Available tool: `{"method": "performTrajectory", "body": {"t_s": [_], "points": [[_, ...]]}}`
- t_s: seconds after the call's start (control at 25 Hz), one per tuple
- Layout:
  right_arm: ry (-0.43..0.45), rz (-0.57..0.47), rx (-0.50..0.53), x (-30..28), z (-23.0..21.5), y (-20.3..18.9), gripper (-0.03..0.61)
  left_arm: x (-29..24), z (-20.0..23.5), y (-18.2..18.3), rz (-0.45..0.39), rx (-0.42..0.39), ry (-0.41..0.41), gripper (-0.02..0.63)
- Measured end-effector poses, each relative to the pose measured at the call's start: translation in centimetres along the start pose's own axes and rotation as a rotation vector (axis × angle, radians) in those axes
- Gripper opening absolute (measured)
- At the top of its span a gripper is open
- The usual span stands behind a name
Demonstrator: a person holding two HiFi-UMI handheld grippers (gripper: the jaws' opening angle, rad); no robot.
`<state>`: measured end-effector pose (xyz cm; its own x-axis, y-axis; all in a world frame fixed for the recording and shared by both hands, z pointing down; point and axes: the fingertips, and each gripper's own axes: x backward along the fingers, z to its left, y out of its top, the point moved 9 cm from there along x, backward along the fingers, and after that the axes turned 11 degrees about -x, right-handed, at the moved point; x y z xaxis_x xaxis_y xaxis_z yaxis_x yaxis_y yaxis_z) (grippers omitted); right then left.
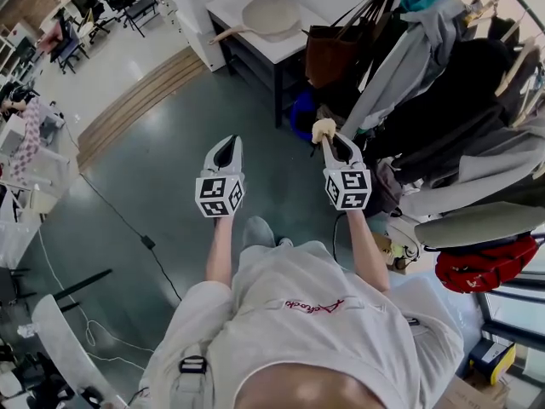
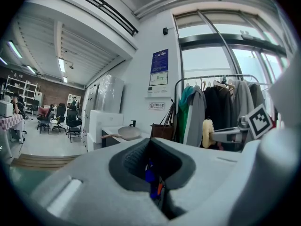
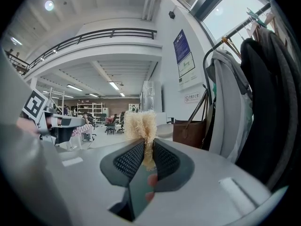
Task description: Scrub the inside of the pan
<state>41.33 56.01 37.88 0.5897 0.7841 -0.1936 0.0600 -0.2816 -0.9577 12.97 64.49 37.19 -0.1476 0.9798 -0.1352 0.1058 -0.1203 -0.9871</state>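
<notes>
My right claw (image 1: 335, 143) pinches the beige scrubber (image 1: 324, 129), ready for scrubbing; my left claw (image 1: 226, 150) is closed on nothing, the pan (image 1: 271, 14) well apart at top centre.

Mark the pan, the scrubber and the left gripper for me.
pan (image 1: 271, 15), head view, middle of its bowl.
scrubber (image 3: 140, 125), right gripper view, tuft above the jaws.
left gripper (image 1: 230, 141), head view, between its fingertips.

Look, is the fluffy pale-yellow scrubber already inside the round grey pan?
No, the fluffy pale-yellow scrubber sits pinched in the right gripper, far from the round grey pan on the white table.
</notes>
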Motion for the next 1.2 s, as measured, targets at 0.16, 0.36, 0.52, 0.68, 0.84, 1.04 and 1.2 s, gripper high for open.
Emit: {"method": "performTrajectory", "body": {"t_s": [0.16,0.36,0.52,0.68,0.84,1.04,1.2], "points": [[0.005,0.009,-0.005,-0.7,0.3,-0.5,0.067,-0.5,0.4,-0.3,0.001,0.003,-0.003,0.000],[0.000,0.015,-0.006,-2.0,0.4,-0.8,0.067,-1.7,1.5,-0.7,-0.004,0.010,-0.008,0.000],[-0.005,0.018,-0.001,-3.9,0.4,-0.5,0.067,-3.2,2.7,-1.0,-0.005,0.018,-0.012,0.000],[-0.008,0.020,0.004,-6.5,0.4,0.0,0.067,-5.3,4.5,-1.2,-0.005,0.025,-0.018,0.000],[-0.013,0.026,0.010,-9.8,0.3,0.7,0.067,-8.0,6.8,-1.1,-0.007,0.031,-0.018,0.000],[-0.026,0.024,0.016,-14.0,0.0,2.1,0.067,-11.7,9.6,-0.7,-0.006,0.034,-0.036,0.000],[-0.040,0.034,0.021,-17.4,0.0,3.0,0.067,-14.7,12.0,-0.5,-0.006,0.041,-0.054,0.000]]}}
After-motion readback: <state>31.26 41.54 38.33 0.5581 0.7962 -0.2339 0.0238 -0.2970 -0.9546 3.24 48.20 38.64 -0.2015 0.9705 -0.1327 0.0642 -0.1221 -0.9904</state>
